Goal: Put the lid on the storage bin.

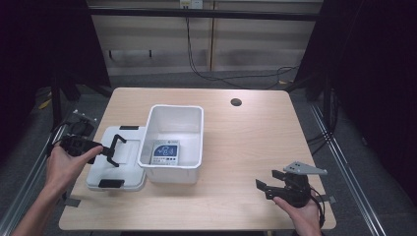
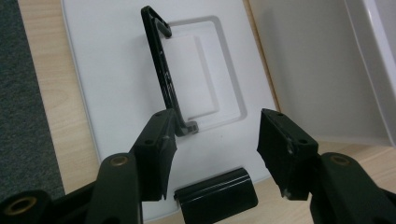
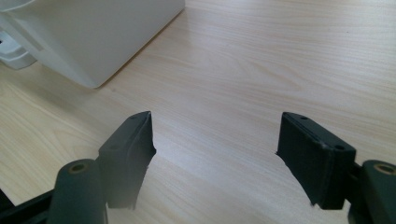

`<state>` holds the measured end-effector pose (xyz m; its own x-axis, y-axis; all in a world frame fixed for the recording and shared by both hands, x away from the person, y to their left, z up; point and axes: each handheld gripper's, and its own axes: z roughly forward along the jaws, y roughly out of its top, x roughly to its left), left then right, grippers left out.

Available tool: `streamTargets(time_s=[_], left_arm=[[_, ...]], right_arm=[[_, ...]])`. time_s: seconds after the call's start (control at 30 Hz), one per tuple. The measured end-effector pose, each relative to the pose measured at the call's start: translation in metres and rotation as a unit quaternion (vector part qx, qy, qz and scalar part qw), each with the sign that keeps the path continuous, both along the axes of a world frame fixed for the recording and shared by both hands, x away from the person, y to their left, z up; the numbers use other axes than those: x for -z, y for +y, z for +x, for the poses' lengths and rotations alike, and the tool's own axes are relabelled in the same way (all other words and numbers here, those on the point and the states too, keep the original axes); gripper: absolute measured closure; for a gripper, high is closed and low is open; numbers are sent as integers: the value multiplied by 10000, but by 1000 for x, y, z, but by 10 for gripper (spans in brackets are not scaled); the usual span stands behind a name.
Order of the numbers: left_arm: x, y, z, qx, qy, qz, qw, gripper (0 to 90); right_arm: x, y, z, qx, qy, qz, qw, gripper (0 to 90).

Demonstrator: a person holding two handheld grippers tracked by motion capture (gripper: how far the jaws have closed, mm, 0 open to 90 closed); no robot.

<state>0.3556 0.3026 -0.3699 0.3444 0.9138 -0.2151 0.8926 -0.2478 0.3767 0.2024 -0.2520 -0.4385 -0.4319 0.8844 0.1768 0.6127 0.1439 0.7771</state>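
While 2 claws gape: 1 bin [image 1: 194, 169], 1 lid [image 1: 129, 152], 1 table [image 1: 255, 142].

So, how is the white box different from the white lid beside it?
The white box is deep and open at the top, with a small blue and white packet lying inside; the white lid is flat and low. The lid has black clips and a raised black handle; no such black parts show on the box. The left gripper is over the lid, jaws open, not the box. Both are white plastic and rest on the wooden table.
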Motion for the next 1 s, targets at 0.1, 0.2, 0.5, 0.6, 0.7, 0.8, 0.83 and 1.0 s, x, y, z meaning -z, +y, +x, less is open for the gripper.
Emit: streamTargets(time_s=[0.1,0.2,0.5,0.6,0.7,0.8,0.83,1.0], left_arm=[[0,-1,7,34,86,-4,10000,501],[1,-5,13,14,196,191,9996,516],[8,-9,33,-96,517,583,9969,581],[12,-10,38,-127,560,573,9967,606],[15,-10,42,-184,575,521,9968,640],[18,-15,47,-163,610,580,9963,663],[18,-15,47,-163,610,580,9963,674],[26,-14,59,-322,740,715,9942,688]], right_arm=[[0,0,0,-8,4,-1,10000,265],[0,0,0,0,9,-4,10000,265],[1,1,1,-24,47,-11,10000,265],[1,1,1,-36,48,-14,10000,265],[1,1,1,-45,58,-22,10000,265],[2,2,1,-36,69,-25,10000,265],[2,2,1,-36,69,-25,10000,265],[2,3,1,-66,64,-54,9999,265]])
